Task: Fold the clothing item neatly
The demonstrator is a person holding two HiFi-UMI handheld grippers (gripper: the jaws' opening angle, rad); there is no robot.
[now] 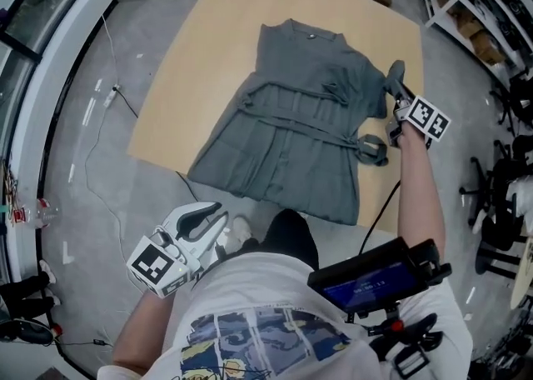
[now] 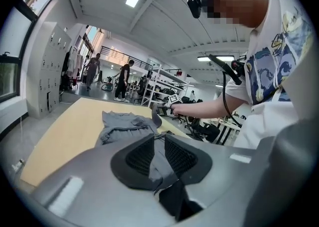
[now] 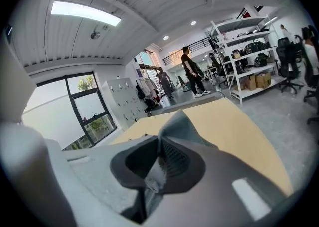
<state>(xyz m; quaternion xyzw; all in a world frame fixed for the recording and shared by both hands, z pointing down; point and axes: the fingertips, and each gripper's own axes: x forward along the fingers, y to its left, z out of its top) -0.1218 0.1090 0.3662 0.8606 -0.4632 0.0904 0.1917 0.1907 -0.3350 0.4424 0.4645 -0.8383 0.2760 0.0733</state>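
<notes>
On the counter (image 1: 208,53), spread flat: one grey garment (image 1: 291,128), which looks soft, light and limp, likely to drag. Your right tongs (image 1: 400,95) pinch its raised sleeve (image 1: 393,77). Your left tongs (image 1: 218,213) are slightly apart and empty, beyond the near edge. Best grips: hem corners.

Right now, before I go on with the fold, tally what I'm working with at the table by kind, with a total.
grey garment: 1
wooden table: 1
claws: 2, the left claw and the right claw
Total: 4
</notes>
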